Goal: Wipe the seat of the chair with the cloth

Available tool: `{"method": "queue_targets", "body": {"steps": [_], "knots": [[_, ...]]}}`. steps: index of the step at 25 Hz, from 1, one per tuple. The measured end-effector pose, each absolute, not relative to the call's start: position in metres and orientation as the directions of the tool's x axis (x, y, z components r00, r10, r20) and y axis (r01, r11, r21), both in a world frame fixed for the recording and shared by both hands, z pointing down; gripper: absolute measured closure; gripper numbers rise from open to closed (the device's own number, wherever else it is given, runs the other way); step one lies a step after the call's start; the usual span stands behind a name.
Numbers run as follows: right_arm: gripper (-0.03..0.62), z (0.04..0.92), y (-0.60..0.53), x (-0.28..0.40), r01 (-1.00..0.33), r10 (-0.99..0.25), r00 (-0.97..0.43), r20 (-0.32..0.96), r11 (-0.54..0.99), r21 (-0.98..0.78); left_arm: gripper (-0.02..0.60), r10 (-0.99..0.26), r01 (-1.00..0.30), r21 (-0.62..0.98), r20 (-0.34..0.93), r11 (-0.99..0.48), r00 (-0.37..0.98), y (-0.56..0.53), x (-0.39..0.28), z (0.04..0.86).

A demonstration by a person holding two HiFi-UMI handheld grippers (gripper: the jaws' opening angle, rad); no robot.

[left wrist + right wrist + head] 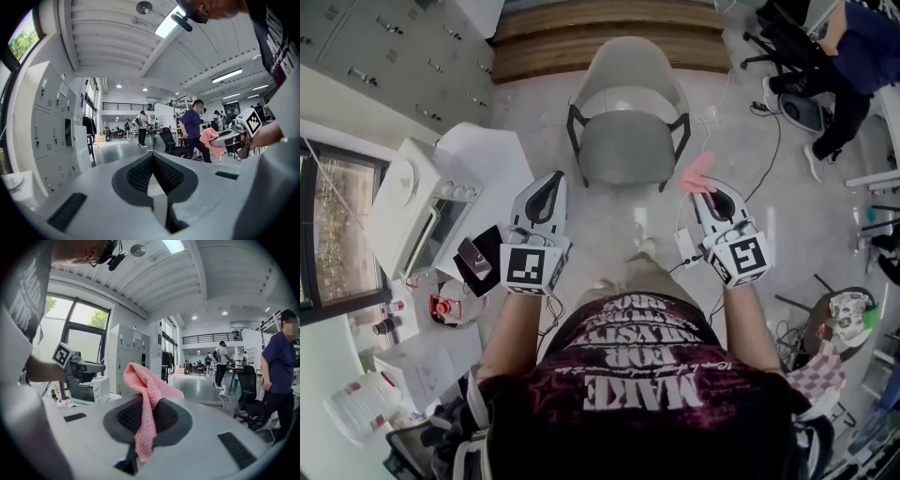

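Head view: the chair is seen on the floor just ahead of the person. The pink cloth is clamped in the jaws of the right gripper. The jaws of the left gripper are pressed together with nothing between them. The seat is found ahead and a little to the left of the cloth, so a push forward and left is judged to be needed.
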State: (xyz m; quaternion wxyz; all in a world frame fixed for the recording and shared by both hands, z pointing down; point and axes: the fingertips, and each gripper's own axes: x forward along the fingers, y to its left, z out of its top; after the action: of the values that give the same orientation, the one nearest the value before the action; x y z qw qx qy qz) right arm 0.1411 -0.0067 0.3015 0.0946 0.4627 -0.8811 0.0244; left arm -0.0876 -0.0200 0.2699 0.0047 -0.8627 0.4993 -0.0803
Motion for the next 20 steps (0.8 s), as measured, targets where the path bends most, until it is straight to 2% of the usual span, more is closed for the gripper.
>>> {"method": "queue_targets", "body": {"steps": [13,20], "knots": [[0.563,0.295,-0.065,0.187,-0.774,-0.767,-0.620,0.166,0.633,0.033,0.581,-0.902,-0.896,-0.117,0.101,-0.429,0.419,-0.071,-0.042,0.248],[0.563,0.304,-0.083,0.207,-0.768,-0.759,-0.630,0.165,0.640,0.009,0.581,-0.916,-0.909,-0.131,0.129,-0.396,0.380,-0.072,-0.033,0.257]]}}
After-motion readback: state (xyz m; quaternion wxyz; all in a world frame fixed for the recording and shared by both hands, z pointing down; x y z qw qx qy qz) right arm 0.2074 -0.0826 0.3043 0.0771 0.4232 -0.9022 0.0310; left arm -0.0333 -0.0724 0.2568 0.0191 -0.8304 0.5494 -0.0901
